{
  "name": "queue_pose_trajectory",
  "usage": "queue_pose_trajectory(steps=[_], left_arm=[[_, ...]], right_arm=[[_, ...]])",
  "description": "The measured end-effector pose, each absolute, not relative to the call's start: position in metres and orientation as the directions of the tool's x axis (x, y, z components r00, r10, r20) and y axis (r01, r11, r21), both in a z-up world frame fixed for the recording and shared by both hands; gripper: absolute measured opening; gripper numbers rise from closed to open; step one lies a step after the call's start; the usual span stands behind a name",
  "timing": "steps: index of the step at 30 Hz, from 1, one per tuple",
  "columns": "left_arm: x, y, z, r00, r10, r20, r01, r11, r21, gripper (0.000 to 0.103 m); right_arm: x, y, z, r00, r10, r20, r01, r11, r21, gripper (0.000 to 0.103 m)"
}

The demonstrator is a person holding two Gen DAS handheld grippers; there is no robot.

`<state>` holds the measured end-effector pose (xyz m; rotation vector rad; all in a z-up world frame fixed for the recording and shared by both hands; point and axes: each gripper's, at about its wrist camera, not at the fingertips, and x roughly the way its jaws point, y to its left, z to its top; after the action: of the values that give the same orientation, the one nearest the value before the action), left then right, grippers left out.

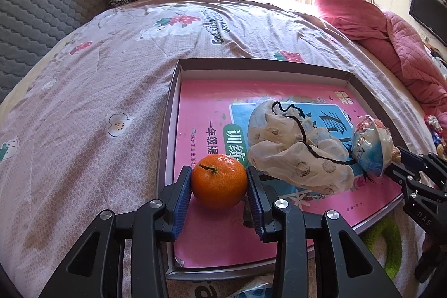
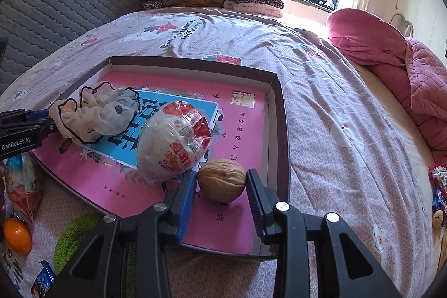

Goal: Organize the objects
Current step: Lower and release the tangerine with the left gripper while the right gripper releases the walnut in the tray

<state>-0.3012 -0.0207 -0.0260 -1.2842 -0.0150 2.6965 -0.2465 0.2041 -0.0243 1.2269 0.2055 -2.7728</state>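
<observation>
Right now both grippers are over the shallow cardboard box (image 1: 262,66) on the bed (image 1: 92,108), each carrying an item to set down inside. Left gripper (image 1: 219,182) has its blue pads clamped on both sides of a mandarin (image 1: 218,180), at the box's near-left corner, just above or resting on the pink workbook (image 1: 201,113) lining the bottom; can't tell which. Right gripper (image 2: 221,182) has a walnut (image 2: 222,179) between its pads near the box's near-right corner: left pad is touching, right pad looks touching or a hair off, probably gripped. Already in the box: a crumpled sheer pouch with a black drawstring (image 1: 296,147) in the middle, and a plastic-wrapped egg-shaped toy (image 2: 174,140) just beside the walnut. To do this step well: lower each item until it sits on the workbook before spreading the pads, since both are round and will likely roll. Keep the walnut clear of the wrapped toy and the box's right wall (image 2: 279,130). Open slowly, lift straight back. Loose snack packets (image 2: 22,186) and another mandarin (image 2: 16,236) lie on the bed near the box's near-left side, likely next.
</observation>
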Motion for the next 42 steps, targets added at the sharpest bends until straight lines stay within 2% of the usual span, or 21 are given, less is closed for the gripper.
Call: queue_pose_trajectory(steps=[29,33,41,42], left_arm=[[-0.297,-0.018,-0.028,-0.563,0.189,-0.805,-0.172,-0.979,-0.11,0.04],[-0.296,-0.019,-0.025,-0.561,0.187,-0.807,-0.17,-0.979,-0.109,0.044],[-0.29,-0.023,-0.015,-0.585,0.182,-0.791,-0.158,-0.981,-0.109,0.045],[-0.289,-0.024,-0.013,-0.588,0.179,-0.789,-0.154,-0.982,-0.108,0.048]], right_arm=[[-0.249,0.205,-0.019,-0.662,-0.021,-0.75,0.13,-0.988,-0.087,0.038],[-0.248,0.205,-0.017,-0.663,-0.023,-0.748,0.127,-0.988,-0.082,0.038],[-0.244,0.206,-0.009,-0.676,-0.033,-0.736,0.125,-0.99,-0.071,0.038],[-0.243,0.206,-0.008,-0.677,-0.035,-0.735,0.125,-0.99,-0.068,0.038]])
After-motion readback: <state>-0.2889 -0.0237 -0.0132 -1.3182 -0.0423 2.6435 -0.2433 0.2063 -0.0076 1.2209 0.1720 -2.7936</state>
